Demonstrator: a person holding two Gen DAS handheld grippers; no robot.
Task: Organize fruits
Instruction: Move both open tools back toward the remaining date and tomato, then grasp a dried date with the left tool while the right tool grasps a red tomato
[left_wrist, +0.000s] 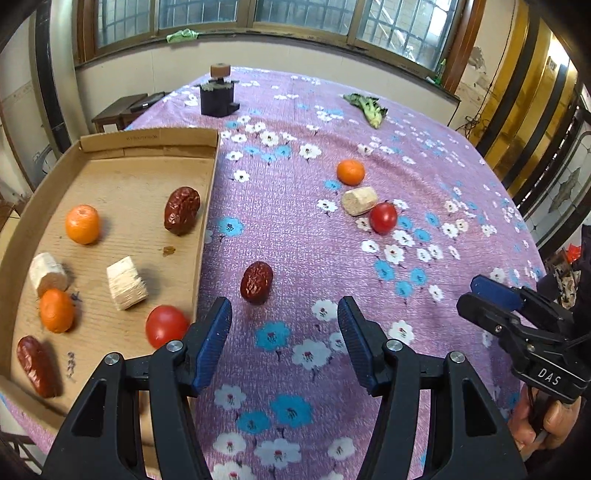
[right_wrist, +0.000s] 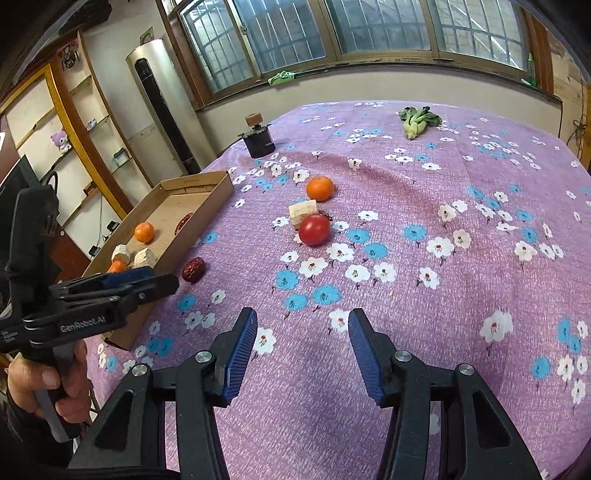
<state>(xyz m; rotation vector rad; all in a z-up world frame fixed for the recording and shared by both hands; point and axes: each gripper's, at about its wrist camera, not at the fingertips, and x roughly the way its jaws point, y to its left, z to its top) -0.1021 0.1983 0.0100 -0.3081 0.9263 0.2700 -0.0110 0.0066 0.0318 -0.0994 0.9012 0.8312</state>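
A cardboard tray (left_wrist: 207, 206) at the left holds two oranges (left_wrist: 82, 224), two red dates (left_wrist: 181, 210), two pale cut chunks (left_wrist: 126, 283) and a tomato (left_wrist: 166, 325). On the purple cloth lie a loose red date (left_wrist: 256, 283), an orange (left_wrist: 350, 172), a pale chunk (left_wrist: 359, 201) and a tomato (left_wrist: 383, 218). My left gripper (left_wrist: 284, 325) is open and empty, just short of the loose date (right_wrist: 193, 269). My right gripper (right_wrist: 303, 332) is open and empty over the cloth, short of the tomato (right_wrist: 314, 229) and orange (right_wrist: 320, 188).
A dark pot with a wooden-knobbed lid (left_wrist: 218, 96) stands at the table's far end. A leafy green vegetable (left_wrist: 367, 107) lies at the far right. The tray's wall (right_wrist: 207, 221) borders the cloth. A tall air conditioner (right_wrist: 162, 103) and shelves stand beyond.
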